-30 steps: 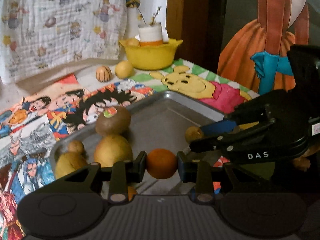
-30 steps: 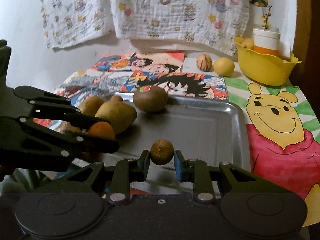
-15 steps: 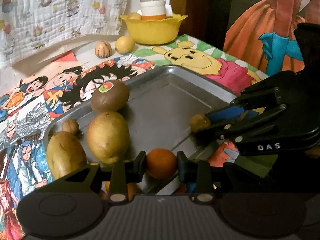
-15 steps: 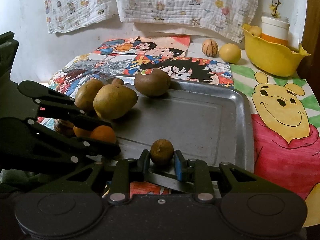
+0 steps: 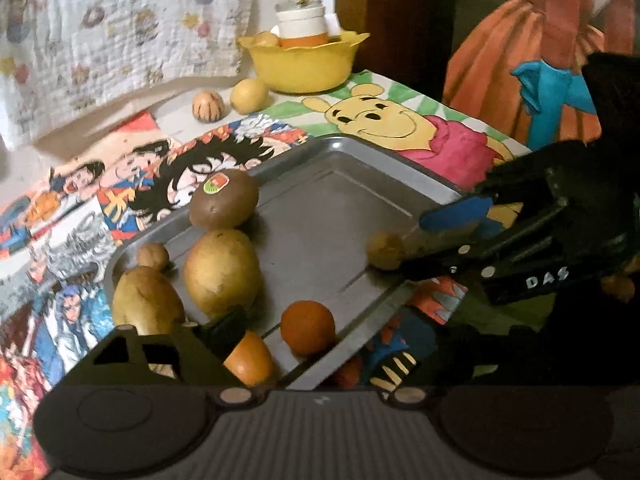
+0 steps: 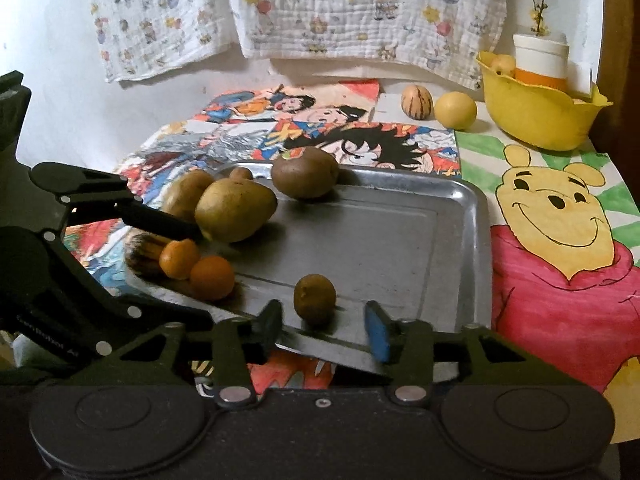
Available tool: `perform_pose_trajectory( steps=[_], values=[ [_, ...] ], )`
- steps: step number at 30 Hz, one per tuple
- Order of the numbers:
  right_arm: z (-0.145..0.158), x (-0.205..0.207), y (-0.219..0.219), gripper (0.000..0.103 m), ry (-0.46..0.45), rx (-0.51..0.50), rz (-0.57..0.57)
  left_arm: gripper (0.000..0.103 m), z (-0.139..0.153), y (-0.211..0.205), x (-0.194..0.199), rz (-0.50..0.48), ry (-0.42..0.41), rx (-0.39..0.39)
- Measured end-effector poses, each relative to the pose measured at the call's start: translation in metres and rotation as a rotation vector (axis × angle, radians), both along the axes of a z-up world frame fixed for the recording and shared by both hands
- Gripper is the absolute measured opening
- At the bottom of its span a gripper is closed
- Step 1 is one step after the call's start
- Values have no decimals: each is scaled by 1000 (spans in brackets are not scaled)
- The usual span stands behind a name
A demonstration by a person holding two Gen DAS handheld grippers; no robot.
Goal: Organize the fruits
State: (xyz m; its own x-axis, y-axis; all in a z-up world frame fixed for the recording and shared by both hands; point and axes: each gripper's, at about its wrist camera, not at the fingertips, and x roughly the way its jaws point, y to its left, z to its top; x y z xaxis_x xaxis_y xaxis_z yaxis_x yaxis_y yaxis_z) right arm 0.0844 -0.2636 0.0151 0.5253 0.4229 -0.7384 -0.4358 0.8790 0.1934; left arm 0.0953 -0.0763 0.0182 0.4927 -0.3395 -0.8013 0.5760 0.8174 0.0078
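Note:
A metal tray (image 5: 360,200) (image 6: 400,240) holds several fruits: a brown kiwi (image 5: 223,205) (image 6: 305,172), two yellow-brown pears (image 5: 222,272) (image 6: 235,210), two small oranges (image 5: 307,327) (image 6: 212,278), and a small brown fruit (image 5: 386,251) (image 6: 315,299). My left gripper (image 5: 316,344) is open, with the orange lying free on the tray between its spread fingers. My right gripper (image 6: 326,326) is open, with the small brown fruit resting on the tray just ahead of it.
A yellow bowl (image 5: 304,62) (image 6: 536,116) with a white cup stands at the back. A yellow lemon (image 5: 249,95) (image 6: 455,111) and a striped fruit (image 5: 208,106) (image 6: 417,102) lie beside it on cartoon-printed mats. A patterned cloth hangs on the wall.
Both grippers lowered to the tray's near edge and opened. The orange and the small brown fruit were let go and now rest on the tray.

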Motion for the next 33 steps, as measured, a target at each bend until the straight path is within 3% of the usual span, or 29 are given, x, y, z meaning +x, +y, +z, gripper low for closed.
perform_pose_trajectory(
  steps=[2,5,11,24,33],
  values=[
    [5,-6,-2,68,-19,2,18,98,5,1,-7,-18,-1,-4],
    [11,-14,-3,84,-44,-8,44,102,13,9,-18,-29,2,-57],
    [17,-19,-4,97,-56,-39,67,102,20,39,-32,78,15,-98],
    [17,-7,-5,102,-60,-134,25,103,16,101,-14,285,42,40],
    [24,27,-3,102,-95,-141,-13,103,29,116,16,372,14,52]
  ],
)
